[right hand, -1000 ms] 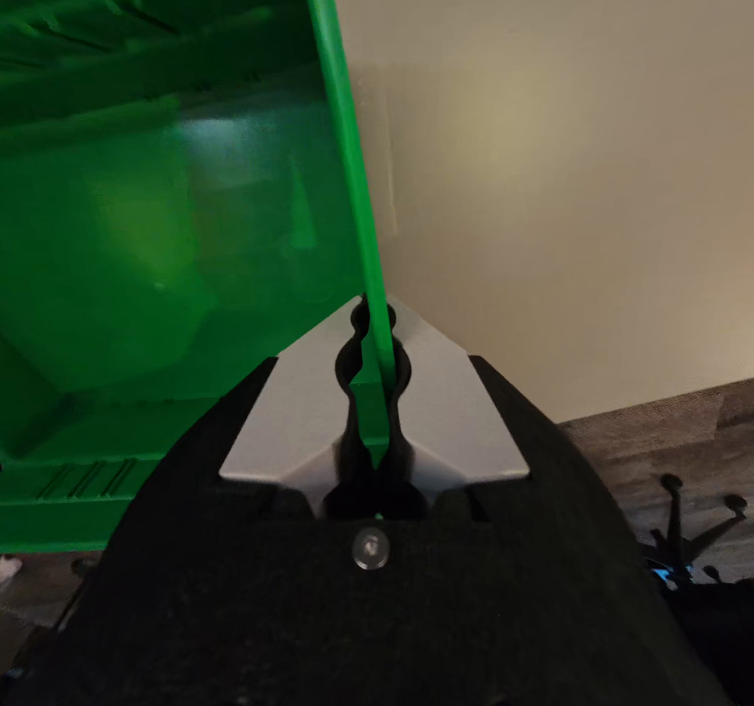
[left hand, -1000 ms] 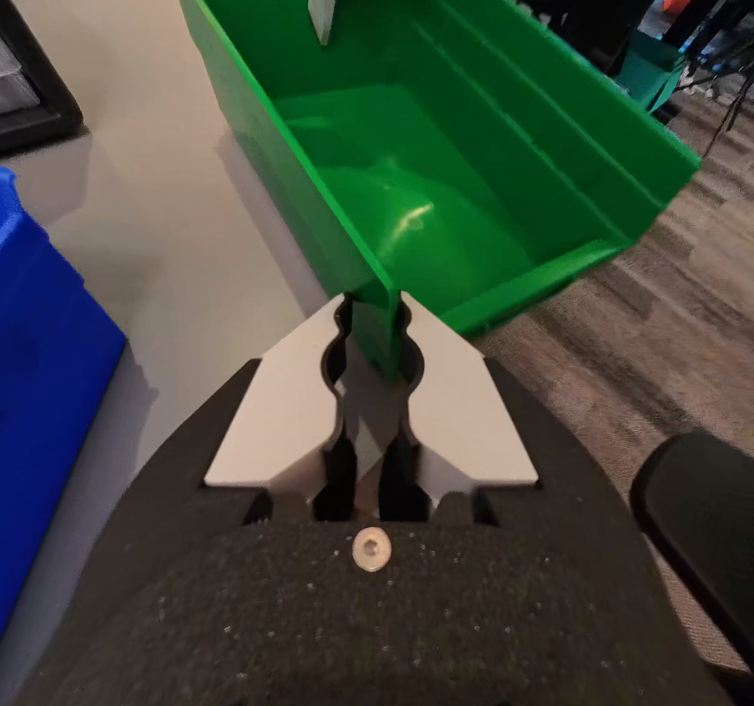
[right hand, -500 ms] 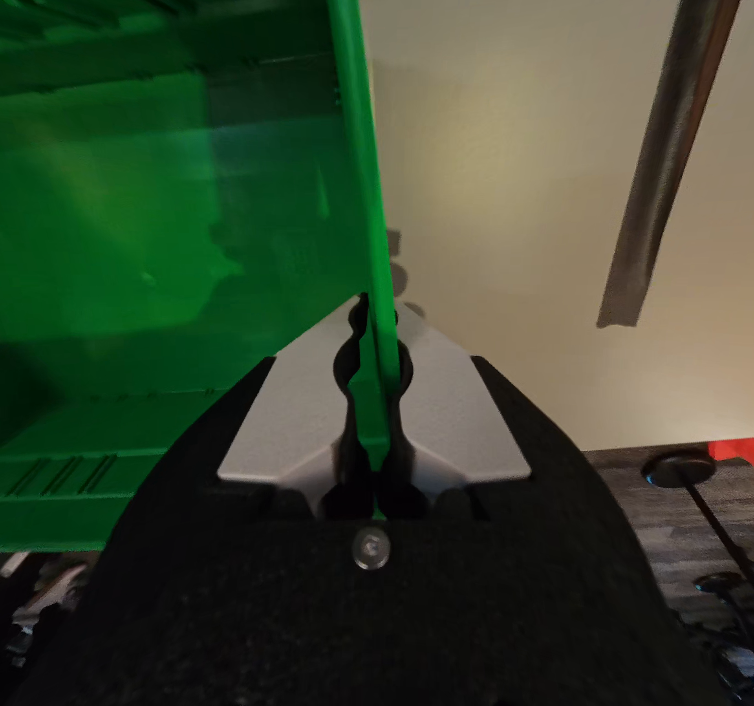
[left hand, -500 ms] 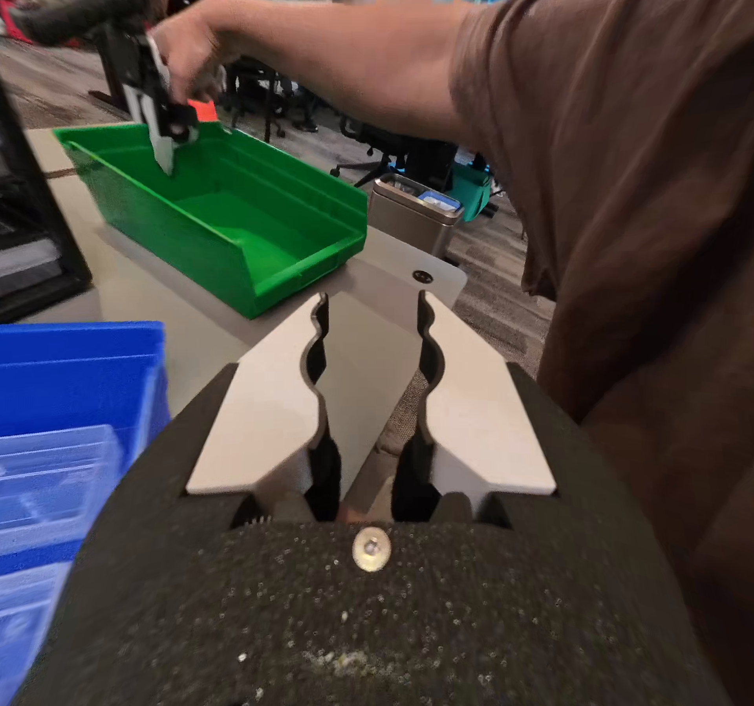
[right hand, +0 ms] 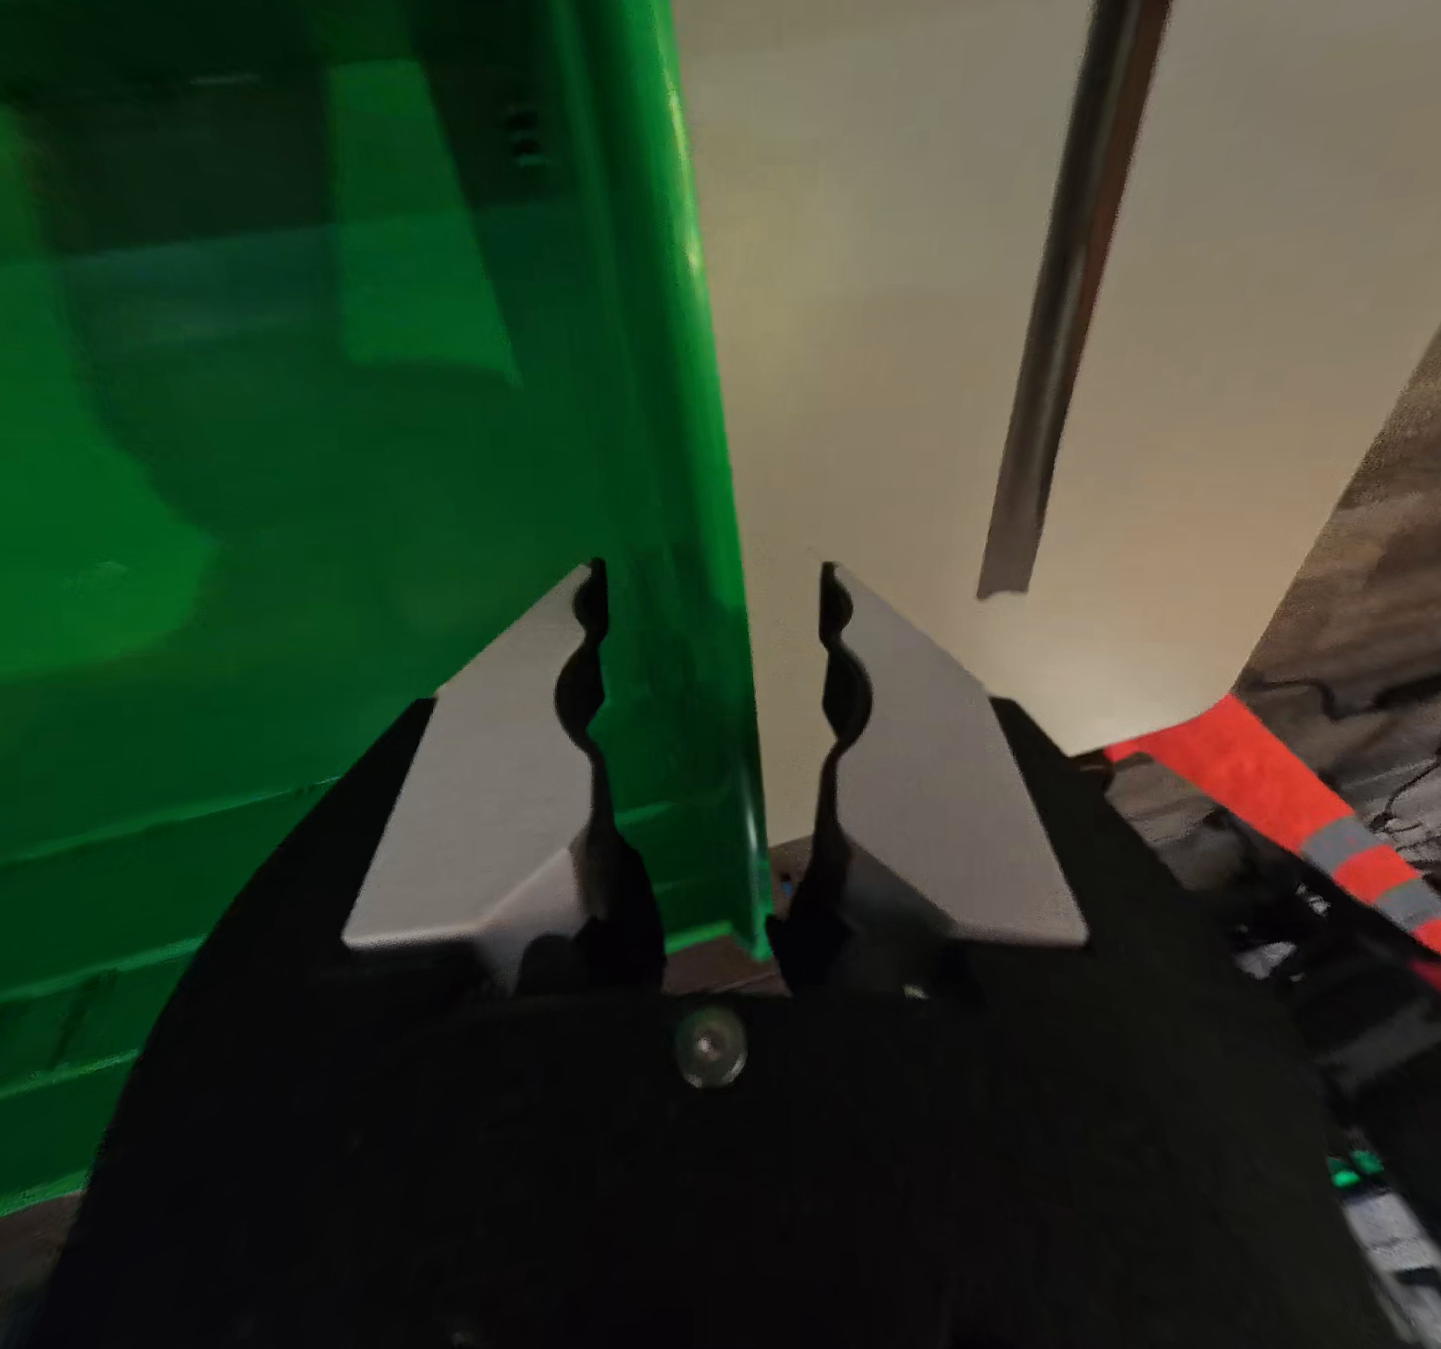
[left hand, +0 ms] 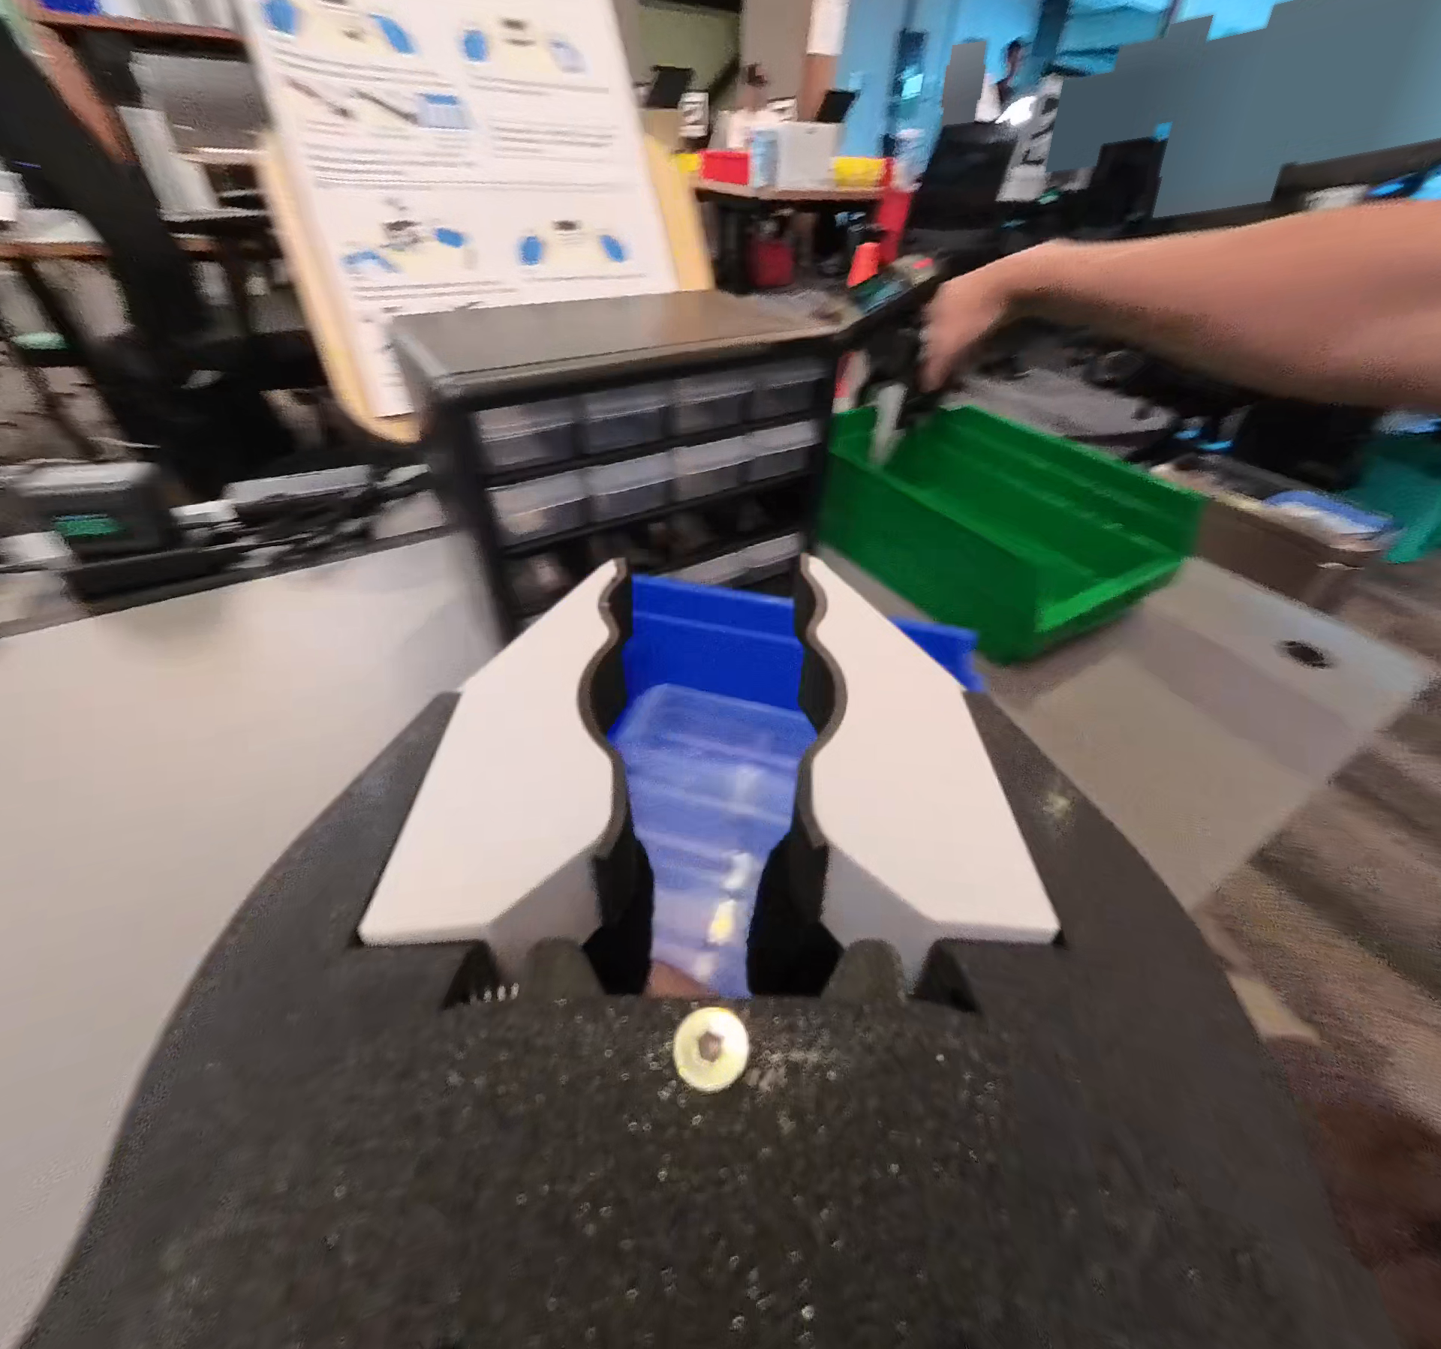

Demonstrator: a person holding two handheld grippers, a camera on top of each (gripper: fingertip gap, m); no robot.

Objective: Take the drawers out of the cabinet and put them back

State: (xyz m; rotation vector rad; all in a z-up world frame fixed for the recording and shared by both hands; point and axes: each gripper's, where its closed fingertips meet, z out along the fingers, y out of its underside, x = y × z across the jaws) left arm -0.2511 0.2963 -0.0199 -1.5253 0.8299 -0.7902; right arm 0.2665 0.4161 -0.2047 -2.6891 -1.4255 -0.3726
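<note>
A black multi-drawer plastic cabinet (left hand: 631, 438) with rows of small translucent drawers is seen standing on the pale grey worktop (left hand: 234, 727). To the right of the cabinet, touching or just beside it, an open-topped green plastic bin (left hand: 1006, 532) rests on the worktop. In front of the cabinet a blue plastic bin (left hand: 713, 641) is seen, and clear plastic drawers (left hand: 713, 774) are stacked inside it.

The left claw (left hand: 711, 594) is held wide open above the blue bin, and nothing is gripped by it; the clear drawers are framed between its white fingers (left hand: 515, 789).

The right claw (right hand: 708, 579) is also spread open. The thin side wall of the green bin (right hand: 351, 376) passes between its fingers, nearer the right one, but is not clamped. In the left wrist view this right claw (left hand: 889, 431) is seen at the green bin's rear rim beside the cabinet, carried by a person's hand (left hand: 959, 329).

A white instruction sheet (left hand: 444, 95) leans behind the cabinet.
</note>
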